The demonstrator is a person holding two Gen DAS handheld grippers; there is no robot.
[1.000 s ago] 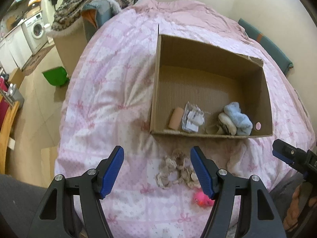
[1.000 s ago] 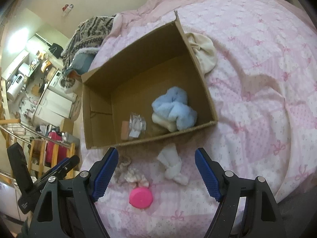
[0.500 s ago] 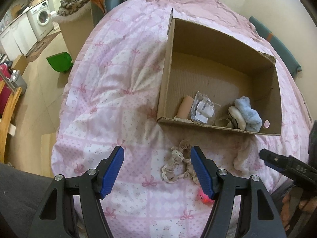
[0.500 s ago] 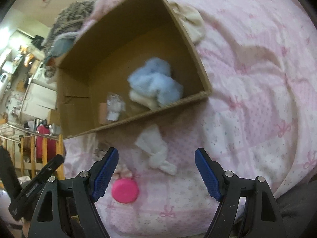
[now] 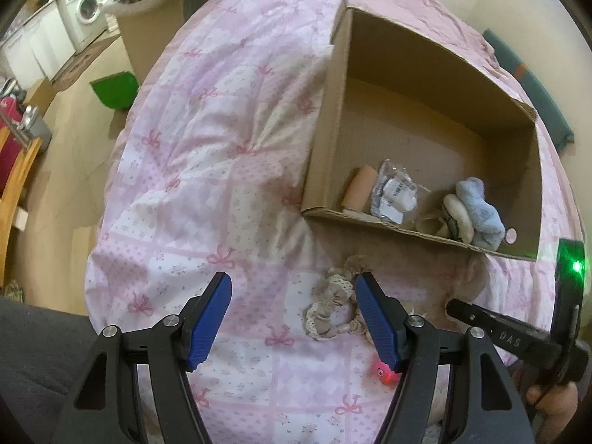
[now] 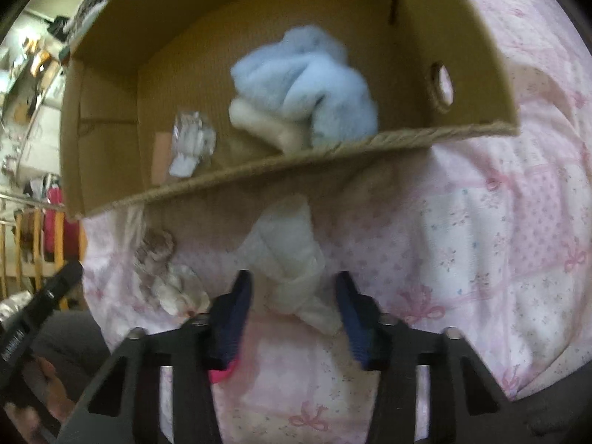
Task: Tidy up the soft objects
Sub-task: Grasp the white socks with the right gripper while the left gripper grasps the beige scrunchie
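Off to the left of the left gripper (image 5: 294,298) the floor drops away past the edge of the bed (image 5: 207,155), with a green bin (image 5: 114,90) and a washing machine (image 5: 83,11) far beyond it. The left gripper points steeply down at the pink bow-patterned quilt, its blue pads (image 5: 207,320) standing well apart with nothing between them. Just inside its right-hand pad lies a beige lace-trimmed scrunchie (image 5: 329,312), partly hidden behind that finger, and a pink round thing (image 5: 383,372) peeks out below the same finger. Ahead of the gripper and to its right sits the open cardboard box (image 5: 425,74) on the quilt. Along the box's near wall, left to right, lie a peach-coloured roll (image 5: 359,188), a clear plastic packet (image 5: 394,192), a cream soft piece (image 5: 458,212) and a fluffy light-blue bundle (image 5: 479,209).

Further right, the right gripper (image 6: 294,307) also points steeply down, and its jaws are closing around a knotted white cloth (image 6: 292,259) that lies on the quilt just short of the box's near wall; the cloth is between the pads, though the blur keeps me from telling whether they press on it yet. To the left of this gripper is the scrunchie again, and the pink thing shows under its left finger. Straight ahead, over the box wall, sits the blue bundle, and to the right of the gripper there is only quilt
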